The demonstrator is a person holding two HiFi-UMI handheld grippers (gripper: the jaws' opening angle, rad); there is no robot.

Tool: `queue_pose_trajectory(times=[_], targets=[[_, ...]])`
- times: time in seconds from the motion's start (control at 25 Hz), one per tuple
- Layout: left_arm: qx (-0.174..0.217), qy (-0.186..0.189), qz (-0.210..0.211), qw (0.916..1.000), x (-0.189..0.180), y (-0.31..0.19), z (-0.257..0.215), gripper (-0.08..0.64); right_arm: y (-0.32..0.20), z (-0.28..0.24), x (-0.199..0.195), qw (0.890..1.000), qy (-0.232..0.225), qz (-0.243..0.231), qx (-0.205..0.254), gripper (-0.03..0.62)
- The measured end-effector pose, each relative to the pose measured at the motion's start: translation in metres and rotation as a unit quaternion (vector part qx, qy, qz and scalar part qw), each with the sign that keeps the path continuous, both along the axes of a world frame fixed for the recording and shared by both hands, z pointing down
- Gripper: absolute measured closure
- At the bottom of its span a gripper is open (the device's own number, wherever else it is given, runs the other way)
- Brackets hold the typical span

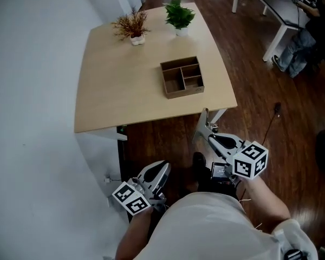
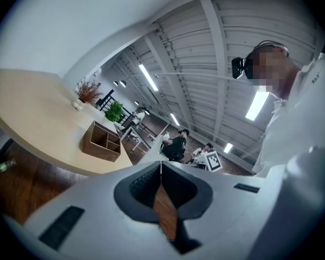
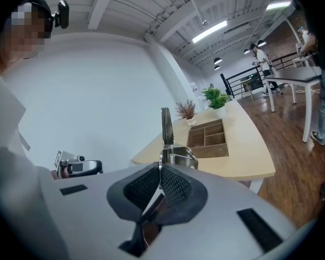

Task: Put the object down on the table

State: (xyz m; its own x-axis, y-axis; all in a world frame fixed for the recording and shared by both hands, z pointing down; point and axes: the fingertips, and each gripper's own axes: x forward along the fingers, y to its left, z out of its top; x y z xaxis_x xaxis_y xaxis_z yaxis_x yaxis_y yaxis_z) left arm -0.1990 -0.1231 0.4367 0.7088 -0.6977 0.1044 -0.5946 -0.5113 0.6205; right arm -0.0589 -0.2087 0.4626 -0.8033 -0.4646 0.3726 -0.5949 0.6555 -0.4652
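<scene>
Closest in, left gripper (image 1: pixel 161 170) hangs low, jaws pressed together on nothing. Right gripper (image 1: pixel 211 140), nearer the table (image 1: pixel 119 85), pinches a metal tool (image 1: pixel 205 124) whose long axis points ahead toward the table's near edge.

Ceiling tube lights (image 2: pixel 149 78) glare; fisheye edges darken

Nothing legible from where I stand: no words, numbers or brand names anywhere. The only print is the black-and-white square code patterns on the left cube (image 1: pixel 131 198) of the left tongs (image 1: pixel 159 169) and the right cube (image 1: pixel 251 160) of the right tongs (image 1: pixel 210 138).
</scene>
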Motion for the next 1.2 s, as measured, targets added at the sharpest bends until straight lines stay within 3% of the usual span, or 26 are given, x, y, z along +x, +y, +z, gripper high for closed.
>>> queue_pose_trajectory(times=[0.68, 1.2], targets=[[0.003, -0.010, 0.014, 0.9999, 0.046, -0.130, 0.004, 0.558, -0.119, 0.004, 0.026, 0.999, 0.017, -0.025, 0.014, 0.580], [0.016, -0.026, 0.064, 0.9975, 0.015, -0.177, 0.002, 0.558, -0.146, 0.001, -0.004, 0.997, 0.061, -0.015, 0.036, 0.580]])
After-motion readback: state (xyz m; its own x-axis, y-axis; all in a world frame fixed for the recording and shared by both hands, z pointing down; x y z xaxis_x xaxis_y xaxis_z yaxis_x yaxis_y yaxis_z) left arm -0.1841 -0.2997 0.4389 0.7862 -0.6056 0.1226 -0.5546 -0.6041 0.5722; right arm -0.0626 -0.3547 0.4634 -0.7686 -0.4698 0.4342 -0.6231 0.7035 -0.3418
